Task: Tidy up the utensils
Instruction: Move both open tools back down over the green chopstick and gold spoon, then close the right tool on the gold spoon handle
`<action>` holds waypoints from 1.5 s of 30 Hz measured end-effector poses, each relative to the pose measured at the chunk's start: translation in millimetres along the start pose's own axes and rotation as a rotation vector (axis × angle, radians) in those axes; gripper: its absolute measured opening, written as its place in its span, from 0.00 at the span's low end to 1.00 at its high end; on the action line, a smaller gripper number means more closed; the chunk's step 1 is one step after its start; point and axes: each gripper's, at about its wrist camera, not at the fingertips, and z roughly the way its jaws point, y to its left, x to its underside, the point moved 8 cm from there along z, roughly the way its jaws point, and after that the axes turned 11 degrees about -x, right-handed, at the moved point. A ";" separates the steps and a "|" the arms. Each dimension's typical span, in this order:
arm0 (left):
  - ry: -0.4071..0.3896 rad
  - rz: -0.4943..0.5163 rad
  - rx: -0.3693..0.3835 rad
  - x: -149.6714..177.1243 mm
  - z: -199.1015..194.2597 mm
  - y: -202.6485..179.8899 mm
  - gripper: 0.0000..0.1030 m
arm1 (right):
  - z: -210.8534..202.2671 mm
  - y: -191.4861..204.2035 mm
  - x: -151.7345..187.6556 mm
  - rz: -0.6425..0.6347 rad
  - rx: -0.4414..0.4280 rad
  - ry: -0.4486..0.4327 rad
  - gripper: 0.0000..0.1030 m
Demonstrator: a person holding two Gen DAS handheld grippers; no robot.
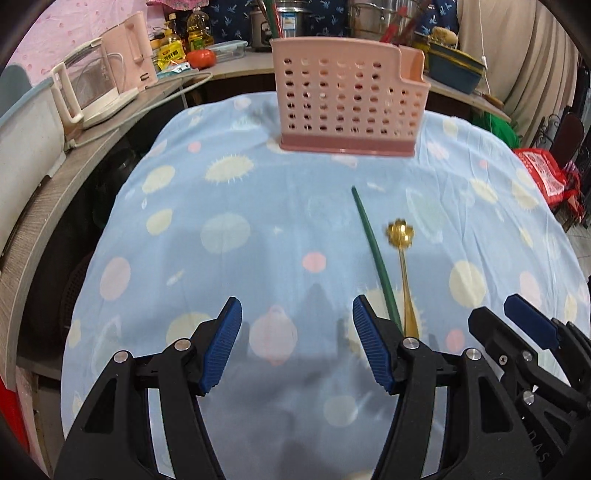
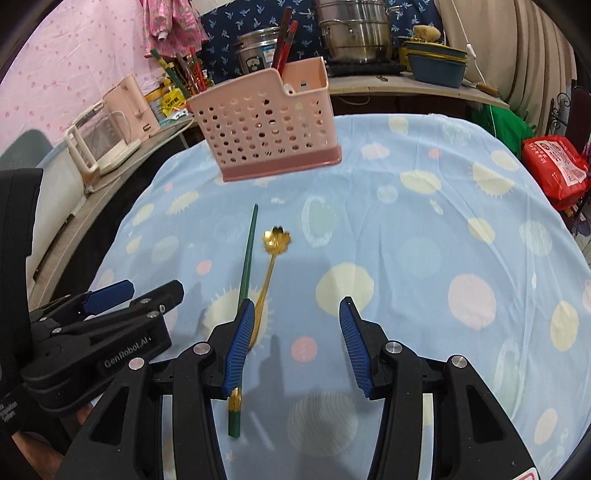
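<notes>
1. A holder (image 1: 347, 99) stood upright at the far side of the worktop (image 1: 229, 229).
2. A chopstick (image 1: 373, 251) and a spoon (image 1: 402, 273) lay side by side nearer than the holder, well apart from it, the spoon to the right.
3. The left gripper (image 1: 297, 343) hung just left of both utensils; the right gripper (image 2: 295, 343) hung to their right.
4. A kettle (image 1: 92, 88) sat on a shelf left of the worktop.
5. Pots (image 2: 351, 33) stood on a counter behind the holder.
</notes>
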 end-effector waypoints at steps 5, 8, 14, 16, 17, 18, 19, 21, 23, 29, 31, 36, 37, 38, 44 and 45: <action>0.022 0.014 0.000 14.8 2.5 -2.3 0.58 | 2.8 1.2 11.9 -0.004 0.004 0.023 0.46; 0.030 0.015 0.000 19.2 3.4 -2.1 0.58 | 5.0 1.8 13.8 -0.006 0.006 0.030 0.46; 0.046 0.013 -0.006 27.1 6.6 1.7 0.58 | 12.4 4.8 13.1 -0.015 0.013 0.041 0.46; 0.049 0.009 -0.011 28.3 8.2 4.1 0.58 | 16.1 6.4 13.5 -0.022 0.014 0.047 0.46; 0.051 0.006 -0.013 28.9 9.0 5.4 0.58 | 18.5 7.4 13.9 -0.028 0.016 0.050 0.46; 0.054 0.002 -0.014 29.7 10.1 7.3 0.58 | 21.1 8.2 14.4 -0.031 0.016 0.056 0.46; 0.056 -0.001 -0.017 30.3 11.1 9.3 0.58 | 23.5 9.0 14.9 -0.032 0.014 0.061 0.46; 0.061 -0.007 -0.022 31.8 13.0 13.4 0.58 | 27.0 10.1 15.4 -0.038 0.019 0.065 0.46; 0.066 -0.014 -0.026 33.5 14.7 17.3 0.58 | 30.3 10.1 15.3 -0.039 0.020 0.070 0.46; 0.080 -0.025 -0.032 36.6 20.0 23.5 0.58 | 38.3 10.4 12.2 -0.042 0.027 0.074 0.45; 0.079 -0.025 -0.032 36.7 20.4 23.8 0.58 | 42.5 11.0 11.3 -0.046 0.033 0.079 0.45; 0.081 -0.028 -0.033 36.6 21.9 25.3 0.58 | 50.8 10.0 9.3 -0.057 0.057 0.085 0.44; 0.081 -0.029 -0.033 36.4 22.2 25.4 0.59 | 51.7 10.3 8.8 -0.063 0.062 0.084 0.44; 0.081 -0.029 -0.034 36.3 22.5 25.7 0.59 | 52.8 11.3 8.5 -0.074 0.069 0.085 0.44; 0.081 -0.029 -0.036 35.6 24.1 25.4 0.60 | 54.9 14.5 10.3 -0.125 0.097 0.075 0.40; 0.082 -0.029 -0.036 35.5 24.3 25.4 0.60 | 54.2 13.8 10.7 -0.127 0.095 0.074 0.38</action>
